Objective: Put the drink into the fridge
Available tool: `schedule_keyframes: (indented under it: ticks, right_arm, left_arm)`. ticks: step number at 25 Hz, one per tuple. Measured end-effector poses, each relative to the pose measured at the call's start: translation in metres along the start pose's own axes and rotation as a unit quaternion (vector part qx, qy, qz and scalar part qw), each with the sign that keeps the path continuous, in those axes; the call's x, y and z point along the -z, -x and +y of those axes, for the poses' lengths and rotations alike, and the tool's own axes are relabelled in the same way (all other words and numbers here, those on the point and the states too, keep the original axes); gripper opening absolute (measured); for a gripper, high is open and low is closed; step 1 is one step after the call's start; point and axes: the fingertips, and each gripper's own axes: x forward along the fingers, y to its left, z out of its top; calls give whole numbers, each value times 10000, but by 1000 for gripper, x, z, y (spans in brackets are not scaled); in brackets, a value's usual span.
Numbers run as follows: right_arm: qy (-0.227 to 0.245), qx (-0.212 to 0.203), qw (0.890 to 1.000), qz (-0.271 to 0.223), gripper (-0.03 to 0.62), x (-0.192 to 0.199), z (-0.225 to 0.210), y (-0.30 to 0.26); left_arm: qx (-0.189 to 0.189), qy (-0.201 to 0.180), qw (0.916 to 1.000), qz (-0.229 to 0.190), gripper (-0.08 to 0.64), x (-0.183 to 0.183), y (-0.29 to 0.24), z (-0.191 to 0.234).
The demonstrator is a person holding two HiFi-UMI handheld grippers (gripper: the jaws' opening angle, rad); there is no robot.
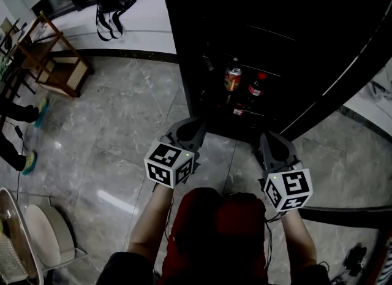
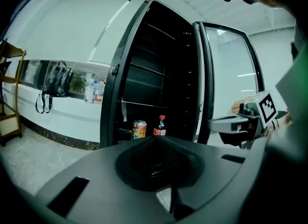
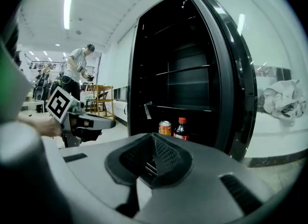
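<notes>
Looking down in the head view, the left tongs (image 1: 187,132) and the right tongs (image 1: 274,146) hang side by side above the marble floor (image 1: 122,130). Both are aimed at the open fridge (image 1: 202,26), and neither carries anything. A drink can (image 1: 233,78) and a red-capped cola bottle (image 1: 256,87) stand upright next to each other low inside the fridge, apart from both tools. The fridge door (image 1: 343,75) is swung out to the right.

In the left gripper view, the left tongs (image 2: 155,143) are pressed together with nothing between them. Past their tips the drink can (image 2: 139,129) stands just left of the cola bottle (image 2: 160,126) in the dark cabinet. The right tongs (image 2: 236,124) show at the right, by the glass door (image 2: 226,83).

In the right gripper view, the right tongs (image 3: 154,141) are likewise closed and empty. The drink can (image 3: 165,128) and cola bottle (image 3: 181,128) stand beyond them, and the left tongs (image 3: 91,122) are at the left.
</notes>
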Motion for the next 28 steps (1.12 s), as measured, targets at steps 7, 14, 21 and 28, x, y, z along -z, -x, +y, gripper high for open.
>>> schedule_keyframes:
  ticks: [7, 14, 21, 28]
  right_arm:
    - [-186, -206, 9995, -118, 17, -20, 13, 30]
    - [-253, -278, 9988, -328, 18, -43, 27, 40]
    - [-65, -391, 9980, -501, 18, -62, 43, 57]
    - [-199, -475, 9973, -528, 18, -60, 48, 66]
  left_arm:
    - [-213, 46, 9987, -454, 11, -31, 28, -12]
    - [-179, 273, 9968, -731, 11, -46, 50, -25]
    - [-187, 71, 9966, -799, 11, -54, 59, -42]
    - [-164, -76, 9970, -750, 11, -51, 63, -50]
